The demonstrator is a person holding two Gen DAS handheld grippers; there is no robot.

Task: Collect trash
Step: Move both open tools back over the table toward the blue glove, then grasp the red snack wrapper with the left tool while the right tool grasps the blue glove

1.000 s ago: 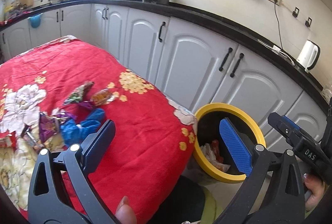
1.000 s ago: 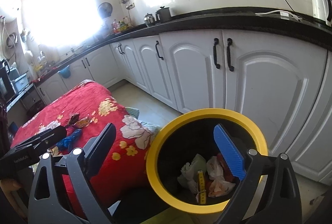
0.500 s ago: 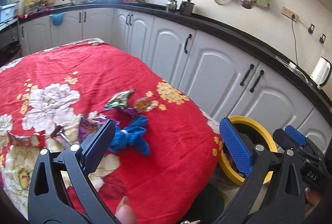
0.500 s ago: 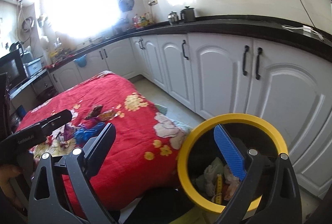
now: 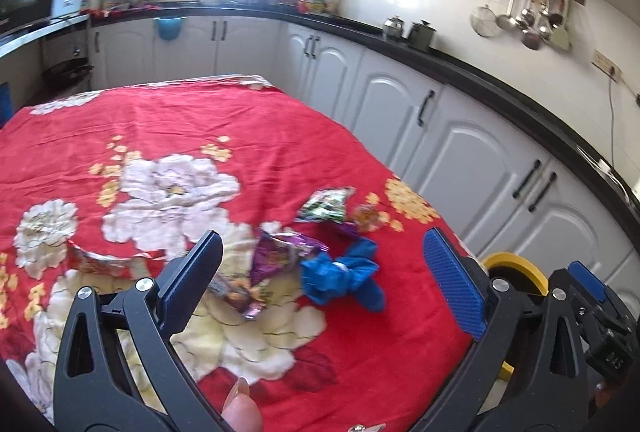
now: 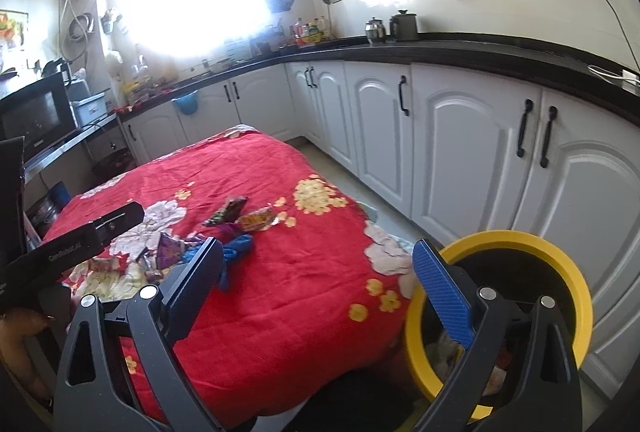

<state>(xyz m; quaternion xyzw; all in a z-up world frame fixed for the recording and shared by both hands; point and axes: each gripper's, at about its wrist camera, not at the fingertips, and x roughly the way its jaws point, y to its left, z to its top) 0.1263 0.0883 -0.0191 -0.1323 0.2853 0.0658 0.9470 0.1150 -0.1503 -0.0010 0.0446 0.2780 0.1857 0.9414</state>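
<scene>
Since the earlier frame, left gripper (image 5: 320, 282) swung off the yellow-rimmed bin (image 6: 560, 260) toward the red floral cloth (image 5: 240, 128) on the bench, jaws wide apart and empty. Crumpled blue trash (image 5: 344, 274) and purple wrapper (image 5: 280, 256) lay between and just beyond them. Right gripper (image 6: 316, 284) hung by the bin, jaws spread, empty.

On the bench's red floral cloth (image 5: 248, 128) we count four crumpled snack wrappers (image 5: 280, 256), one blue rag (image 5: 344, 272) and one foil-rimmed cup (image 5: 100, 260), beside one yellow-rimmed bin (image 6: 520, 244), with two tongs (image 5: 320, 288) held open above.
</scene>
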